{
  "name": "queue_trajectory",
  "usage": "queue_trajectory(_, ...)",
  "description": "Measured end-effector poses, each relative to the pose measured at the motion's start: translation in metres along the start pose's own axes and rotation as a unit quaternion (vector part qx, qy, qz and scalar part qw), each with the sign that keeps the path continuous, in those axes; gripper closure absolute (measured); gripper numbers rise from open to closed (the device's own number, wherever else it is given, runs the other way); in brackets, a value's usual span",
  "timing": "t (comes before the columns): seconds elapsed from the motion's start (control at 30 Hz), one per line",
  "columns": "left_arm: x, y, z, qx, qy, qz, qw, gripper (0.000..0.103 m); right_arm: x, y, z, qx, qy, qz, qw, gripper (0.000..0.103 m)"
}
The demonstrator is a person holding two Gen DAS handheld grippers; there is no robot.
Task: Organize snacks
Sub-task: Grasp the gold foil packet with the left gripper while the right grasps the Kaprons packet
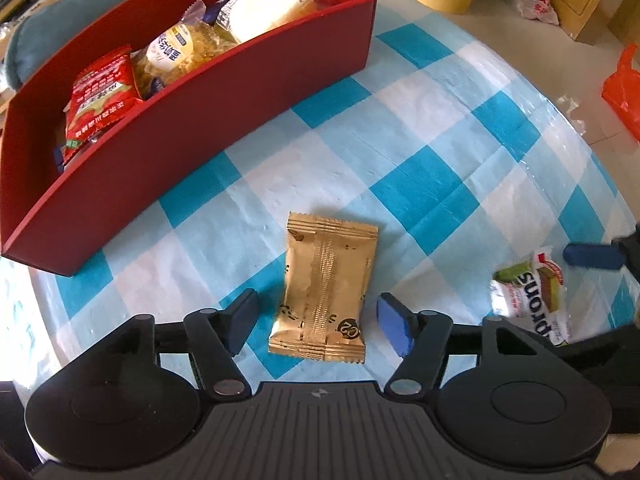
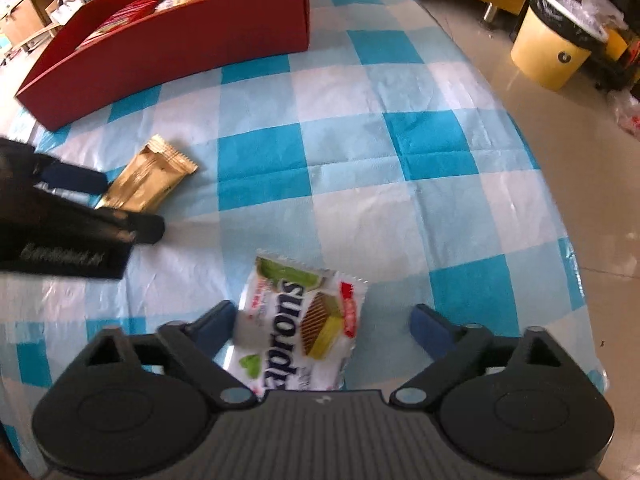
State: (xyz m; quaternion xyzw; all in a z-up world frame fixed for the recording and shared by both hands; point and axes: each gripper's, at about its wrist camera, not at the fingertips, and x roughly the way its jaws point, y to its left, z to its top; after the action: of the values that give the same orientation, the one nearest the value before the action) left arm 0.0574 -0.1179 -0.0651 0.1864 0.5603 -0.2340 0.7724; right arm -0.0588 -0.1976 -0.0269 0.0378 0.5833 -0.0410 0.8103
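Observation:
A gold snack packet (image 1: 324, 292) lies flat on the blue-and-white checked cloth between the fingers of my left gripper (image 1: 320, 322). Neither pad touches it, so that gripper is open. A white wafer packet (image 2: 300, 320) with green print lies between the fingers of my right gripper (image 2: 324, 328), which is also open: the left pad is against the packet's edge and the right pad stands well clear. The long red box (image 1: 192, 120) at the back left holds several wrapped snacks, among them a red packet (image 1: 100, 100). The wafer packet (image 1: 528, 300) also shows at the right of the left wrist view.
The table's edge curves round on the right, with tiled floor beyond. A yellow bin (image 2: 552, 52) and an orange bag (image 1: 624, 92) stand on the floor. Checked cloth (image 2: 380, 160) stretches between the packets and the red box (image 2: 180, 36).

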Motion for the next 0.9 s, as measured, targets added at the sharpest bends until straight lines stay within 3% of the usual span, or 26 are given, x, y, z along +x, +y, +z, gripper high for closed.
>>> queue_trajectory(0.07, -0.003, 0.0, -0.001, -0.004, -0.002, -0.002, 1.0, 0.037, -0.006, 0.005, -0.002, -0.01, -0.005, 0.004, 1.0, 0.044)
queue_trajectory(0.27, -0.009, 0.001, -0.005, -0.009, -0.007, 0.001, 0.9999, 0.051, -0.009, 0.006, -0.001, -0.013, -0.014, 0.003, 1.0, 0.044)
queue_trajectory(0.7, -0.023, 0.023, -0.002, -0.072, -0.02, -0.007, 0.9972, 0.056, -0.019, 0.006, 0.034, -0.02, -0.061, 0.01, 0.998, 0.045)
queue_trajectory(0.9, -0.035, 0.031, -0.003, -0.092, -0.036, 0.007, 0.9951, 0.056, -0.019, 0.017, 0.055, -0.038, -0.073, 0.01, 0.997, 0.045)
